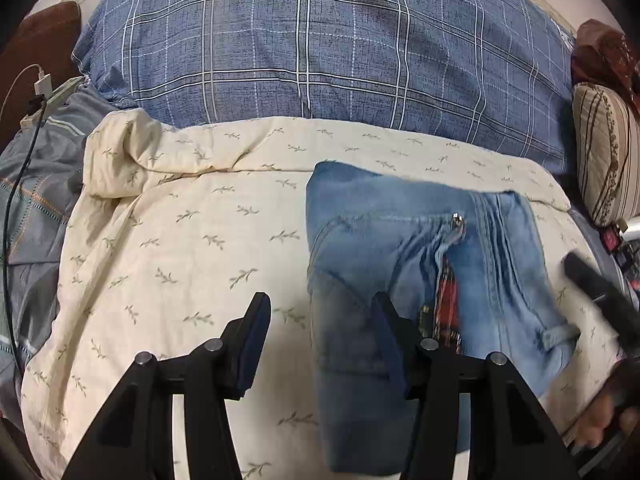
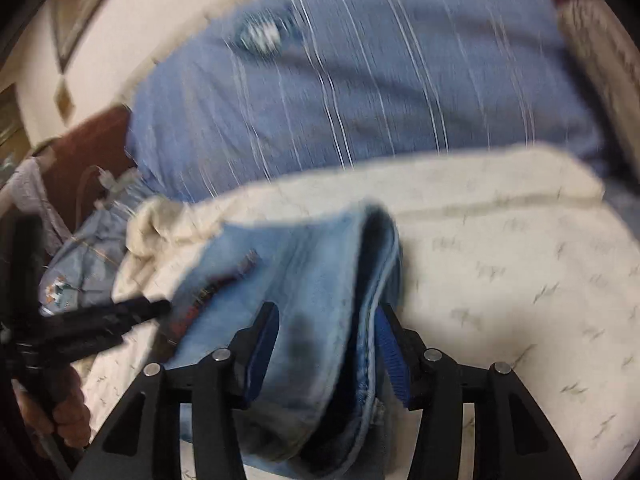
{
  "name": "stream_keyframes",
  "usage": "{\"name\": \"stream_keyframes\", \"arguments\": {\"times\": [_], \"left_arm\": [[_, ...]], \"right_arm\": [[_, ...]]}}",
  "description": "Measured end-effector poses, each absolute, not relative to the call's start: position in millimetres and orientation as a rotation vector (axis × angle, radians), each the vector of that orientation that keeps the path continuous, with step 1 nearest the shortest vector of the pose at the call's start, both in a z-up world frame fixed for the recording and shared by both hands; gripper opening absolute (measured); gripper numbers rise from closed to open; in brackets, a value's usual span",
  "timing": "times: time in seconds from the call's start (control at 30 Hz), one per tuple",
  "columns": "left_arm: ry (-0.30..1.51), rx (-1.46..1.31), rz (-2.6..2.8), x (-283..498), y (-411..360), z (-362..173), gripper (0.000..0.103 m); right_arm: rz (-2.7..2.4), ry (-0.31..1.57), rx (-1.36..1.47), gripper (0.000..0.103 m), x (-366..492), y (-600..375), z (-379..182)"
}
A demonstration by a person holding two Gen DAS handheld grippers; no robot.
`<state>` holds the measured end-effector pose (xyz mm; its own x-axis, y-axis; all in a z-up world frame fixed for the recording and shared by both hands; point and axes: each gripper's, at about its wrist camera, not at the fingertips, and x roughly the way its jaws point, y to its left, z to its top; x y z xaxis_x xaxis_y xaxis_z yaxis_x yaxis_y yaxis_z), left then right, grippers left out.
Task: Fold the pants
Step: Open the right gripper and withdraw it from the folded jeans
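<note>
Folded light-blue jeans (image 1: pixel 380 220) lie flat on a cream leaf-print blanket (image 1: pixel 180 240), zipper and red lining showing. My left gripper (image 1: pixel 322 340) stands open just above their left edge; its right finger is over the denim, its left finger over the blanket, and nothing is pinched. In the blurred right wrist view the jeans (image 2: pixel 312 256) run between the fingers of my right gripper (image 2: pixel 328 346); a thick folded edge sits by the right pad and a shadowed gap by the left. That gripper (image 1: pixel 600 292) shows at the jeans' right edge.
A big blue plaid pillow (image 1: pixel 320 60) lies behind the blanket. A charger and cable (image 1: pixel 40 84) sit at far left on grey bedding. A striped cushion (image 1: pixel 604 152) is at far right. A hand (image 2: pixel 60 412) holds the left gripper (image 2: pixel 120 312).
</note>
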<state>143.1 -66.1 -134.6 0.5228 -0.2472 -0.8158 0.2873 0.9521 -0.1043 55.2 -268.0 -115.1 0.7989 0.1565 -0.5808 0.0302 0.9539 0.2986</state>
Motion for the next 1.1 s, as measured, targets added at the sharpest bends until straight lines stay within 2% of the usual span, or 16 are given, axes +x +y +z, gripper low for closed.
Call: {"name": "stream_keyframes", "arguments": {"times": [0.1,0.27,0.37,0.47,0.53,0.8,1.03,1.1], "left_arm": [[0.953,0.097,-0.313,136,-73,-137,0.054],[0.96,0.116,-0.311,136,-81,-141,0.055],[0.965,0.119,-0.303,138,-80,-146,0.062],[0.962,0.11,-0.294,140,-76,-152,0.072],[0.962,0.112,-0.288,140,-75,-157,0.072],[0.956,0.1,-0.285,126,-72,-132,0.073],[0.831,0.141,-0.249,92,-63,-79,0.079],[0.798,0.149,-0.242,82,-61,-65,0.086]], "right_arm": [[0.124,0.599,0.29,0.053,43,-263,-105],[0.216,0.731,0.282,0.052,58,-249,-123],[0.206,0.901,0.277,0.051,75,-245,-154],[0.232,0.918,0.34,0.05,78,-254,-159],[0.242,0.921,0.347,0.05,79,-257,-163],[0.219,0.843,0.326,0.052,57,-255,-144],[0.167,0.683,0.309,0.052,12,-255,-101],[0.166,0.658,0.328,0.052,0,-255,-93]]}}
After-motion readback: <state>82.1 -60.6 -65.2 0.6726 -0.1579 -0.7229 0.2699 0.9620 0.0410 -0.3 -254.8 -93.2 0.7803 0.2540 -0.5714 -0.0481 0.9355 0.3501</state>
